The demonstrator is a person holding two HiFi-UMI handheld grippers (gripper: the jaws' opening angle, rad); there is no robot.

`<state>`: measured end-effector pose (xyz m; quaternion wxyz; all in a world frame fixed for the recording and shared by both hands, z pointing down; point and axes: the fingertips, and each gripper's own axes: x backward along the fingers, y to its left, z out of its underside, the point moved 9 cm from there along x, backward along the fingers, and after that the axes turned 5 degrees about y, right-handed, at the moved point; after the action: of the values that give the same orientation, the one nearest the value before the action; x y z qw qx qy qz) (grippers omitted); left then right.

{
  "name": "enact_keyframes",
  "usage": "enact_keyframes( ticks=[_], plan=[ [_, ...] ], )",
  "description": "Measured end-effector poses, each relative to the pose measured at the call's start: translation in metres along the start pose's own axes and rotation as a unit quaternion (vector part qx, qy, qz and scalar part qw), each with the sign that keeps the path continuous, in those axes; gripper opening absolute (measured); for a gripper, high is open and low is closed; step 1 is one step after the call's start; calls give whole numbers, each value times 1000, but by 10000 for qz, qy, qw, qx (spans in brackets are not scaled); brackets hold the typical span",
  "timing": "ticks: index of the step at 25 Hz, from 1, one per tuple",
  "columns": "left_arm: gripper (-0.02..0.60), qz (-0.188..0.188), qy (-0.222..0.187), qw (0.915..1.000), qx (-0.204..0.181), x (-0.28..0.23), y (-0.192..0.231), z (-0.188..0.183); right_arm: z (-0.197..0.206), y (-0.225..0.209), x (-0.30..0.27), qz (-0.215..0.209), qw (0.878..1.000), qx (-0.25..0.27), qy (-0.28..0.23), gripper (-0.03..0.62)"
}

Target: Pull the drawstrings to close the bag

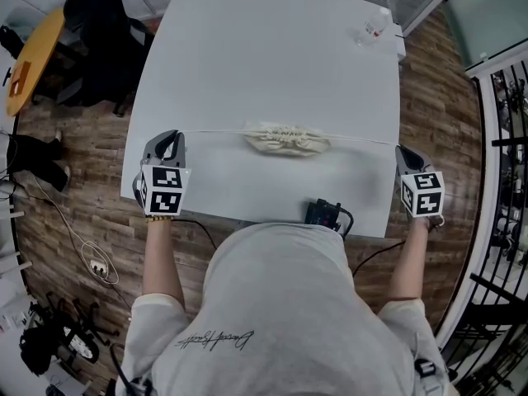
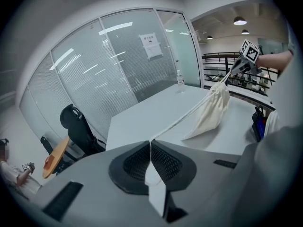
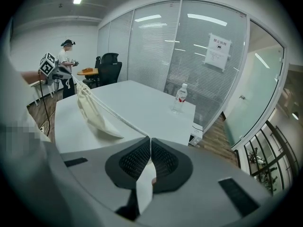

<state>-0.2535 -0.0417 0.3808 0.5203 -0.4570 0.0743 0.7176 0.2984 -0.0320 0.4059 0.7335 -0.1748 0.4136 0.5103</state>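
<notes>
A cream cloth bag (image 1: 286, 139) lies gathered on the white table (image 1: 272, 48), its mouth cinched. White drawstrings run taut from it to both sides. My left gripper (image 1: 169, 141) at the table's left edge is shut on the left drawstring (image 1: 216, 132); in the left gripper view the string (image 2: 182, 118) leads from the jaws (image 2: 150, 143) to the bag (image 2: 211, 110). My right gripper (image 1: 402, 150) at the table's right edge is shut on the right drawstring (image 1: 359, 139); in the right gripper view the string (image 3: 113, 112) stretches from the jaws (image 3: 150, 140) to the bag (image 3: 92, 112).
A clear water bottle (image 1: 377, 25) stands at the table's far right corner. A black device (image 1: 325, 214) with a cable sits at the near edge. A black office chair (image 1: 99, 23) and an orange round table (image 1: 33, 56) stand left. A person (image 3: 66, 60) stands far off in the right gripper view.
</notes>
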Motion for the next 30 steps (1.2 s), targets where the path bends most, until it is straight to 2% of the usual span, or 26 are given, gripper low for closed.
enact_keyframes(
  ticks=[8,12,21,25,27,30],
  plan=[
    [15,123,-16,9999,89,-2,-5,5,-2,3,-4,-10,9999,120,-11,26],
    [15,124,-192,9995,207,-5,3,-2,-13,3,-6,73,9996,266,-57,26],
    [15,-212,-561,9982,-15,-2,25,-36,-53,-9,-3,361,9973,427,-469,26],
    [15,-413,-717,9966,61,1,32,-43,-59,-5,-1,377,9968,381,-598,26],
    [15,-291,-546,9980,109,-4,27,-33,-47,3,-9,172,9986,240,-449,26],
    [15,260,-142,9991,296,-18,6,-8,-21,20,-27,-261,9996,-37,-134,26]
  ],
)
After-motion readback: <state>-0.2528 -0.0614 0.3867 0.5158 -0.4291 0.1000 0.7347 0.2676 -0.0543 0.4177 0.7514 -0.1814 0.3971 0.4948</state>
